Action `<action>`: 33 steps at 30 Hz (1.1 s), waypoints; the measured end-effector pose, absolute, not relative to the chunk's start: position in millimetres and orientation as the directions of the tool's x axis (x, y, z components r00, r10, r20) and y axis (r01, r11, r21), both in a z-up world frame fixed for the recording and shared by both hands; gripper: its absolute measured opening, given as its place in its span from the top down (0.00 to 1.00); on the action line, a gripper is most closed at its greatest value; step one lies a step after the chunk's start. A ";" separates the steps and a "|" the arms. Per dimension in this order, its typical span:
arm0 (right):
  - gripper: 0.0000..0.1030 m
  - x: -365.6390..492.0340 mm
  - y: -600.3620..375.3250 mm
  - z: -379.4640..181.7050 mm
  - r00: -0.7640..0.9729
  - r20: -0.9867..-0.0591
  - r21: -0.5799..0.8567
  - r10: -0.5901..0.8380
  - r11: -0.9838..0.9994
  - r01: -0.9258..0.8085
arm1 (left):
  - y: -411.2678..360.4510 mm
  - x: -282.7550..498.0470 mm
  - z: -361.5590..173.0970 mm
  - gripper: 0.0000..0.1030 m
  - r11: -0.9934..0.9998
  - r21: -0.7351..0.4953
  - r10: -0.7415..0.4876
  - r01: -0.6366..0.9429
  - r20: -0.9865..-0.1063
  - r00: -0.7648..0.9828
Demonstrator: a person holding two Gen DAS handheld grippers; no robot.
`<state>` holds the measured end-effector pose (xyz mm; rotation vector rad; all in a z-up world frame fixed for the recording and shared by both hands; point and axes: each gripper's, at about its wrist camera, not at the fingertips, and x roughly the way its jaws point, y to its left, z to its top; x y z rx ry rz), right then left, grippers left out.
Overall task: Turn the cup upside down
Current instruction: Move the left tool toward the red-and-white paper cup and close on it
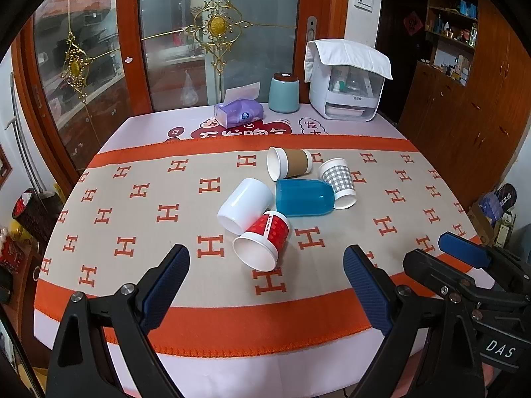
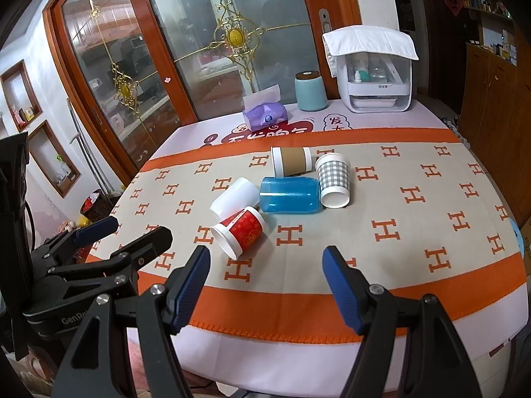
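Several cups lie on their sides in a cluster mid-table: a red paper cup (image 1: 264,240) (image 2: 240,232) nearest me, a white cup (image 1: 245,205) (image 2: 235,195), a blue plastic cup (image 1: 303,197) (image 2: 290,195), a brown-sleeved cup (image 1: 288,162) (image 2: 292,161) and a grey checked cup (image 1: 338,179) (image 2: 333,179). My left gripper (image 1: 265,285) is open and empty, above the table's near edge in front of the red cup. My right gripper (image 2: 265,285) is open and empty, also short of the cups. Each gripper shows in the other's view, the right one (image 1: 448,255) and the left one (image 2: 109,232).
The table (image 1: 132,199) has an orange and beige H-patterned cloth. At the back stand a purple tissue pack (image 1: 239,112), a teal canister (image 1: 283,94) and a white covered appliance (image 1: 346,89). Glass doors are behind, wooden cabinets to the right.
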<state>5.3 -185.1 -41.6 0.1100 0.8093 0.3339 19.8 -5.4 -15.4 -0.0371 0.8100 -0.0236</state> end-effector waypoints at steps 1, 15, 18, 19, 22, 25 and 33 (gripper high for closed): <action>0.32 6.4 -184.9 -43.5 0.639 -0.693 0.224 0.334 0.942 -0.250 | -5.6 21.6 -16.0 0.10 0.999 -0.038 -0.035 0.010 -0.726 0.687; 0.32 42.9 -182.7 -58.8 0.593 -0.735 0.239 0.329 0.944 -0.228 | 5.1 84.0 -43.8 0.10 0.994 -0.026 -0.081 0.110 -0.844 0.531; 0.32 58.5 -185.5 -69.5 0.556 -0.755 0.282 0.348 0.938 -0.203 | 10.4 102.6 -52.0 0.10 0.987 -0.055 -0.119 0.148 -0.873 0.472; 0.32 63.8 -187.2 -73.6 0.542 -0.761 0.300 0.356 0.934 -0.192 | 11.8 111.7 -56.4 0.10 0.984 -0.064 -0.131 0.164 -0.887 0.442; 0.32 79.9 -190.0 -86.2 0.505 -0.777 0.343 0.376 0.925 -0.161 | 13.9 132.0 -68.6 0.10 0.978 -0.095 -0.159 0.183 -0.915 0.371; 0.32 98.3 -191.7 -102.6 0.459 -0.795 0.383 0.397 0.915 -0.128 | 15.2 152.2 -82.2 0.10 0.973 -0.134 -0.188 0.190 -0.934 0.305; 0.32 129.5 -194.5 -138.2 0.356 -0.809 0.484 0.468 0.874 -0.049 | 5.0 196.0 -121.5 0.10 0.974 -0.092 -0.131 0.208 -0.974 0.184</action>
